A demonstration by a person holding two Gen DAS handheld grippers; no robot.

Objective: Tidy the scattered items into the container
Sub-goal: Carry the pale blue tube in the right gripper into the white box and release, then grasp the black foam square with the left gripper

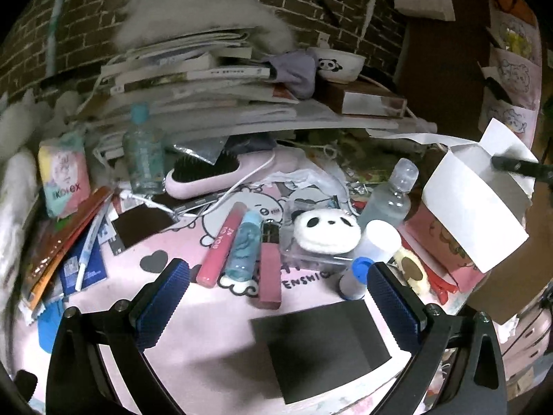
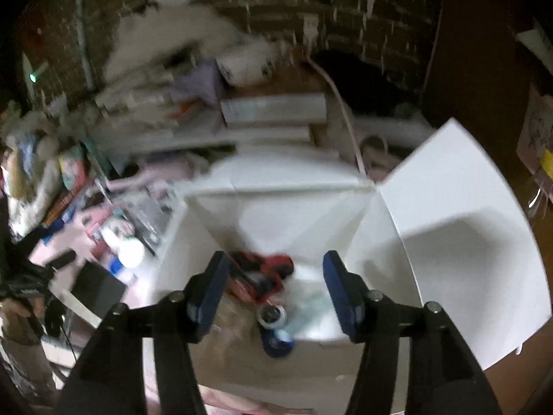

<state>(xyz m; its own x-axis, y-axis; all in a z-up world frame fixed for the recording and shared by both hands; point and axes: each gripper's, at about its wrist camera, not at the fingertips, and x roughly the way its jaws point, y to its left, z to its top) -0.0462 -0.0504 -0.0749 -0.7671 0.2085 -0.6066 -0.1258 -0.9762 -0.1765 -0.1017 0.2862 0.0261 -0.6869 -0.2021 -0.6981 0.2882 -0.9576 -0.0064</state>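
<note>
- My right gripper (image 2: 274, 285) hangs over the box (image 2: 449, 242), jaws released, empty.
- My left gripper (image 1: 276, 297) is released over the tubes (image 1: 238, 245); crowding risks knocking neighbours.

Your white box (image 2: 449, 228) looks like matt card; the panda puff (image 1: 326, 230) is fluffy cloth, the lip-gloss tube (image 1: 223, 245) glossy plastic.

"Kotex" shows on the pastel packet (image 1: 65, 180) at left; "IN YOU" runs down the pink lip gloss tube (image 1: 221, 243); "ENSHI" peeks out on the pink mat (image 1: 304, 282); book spines stay unreadable.
</note>
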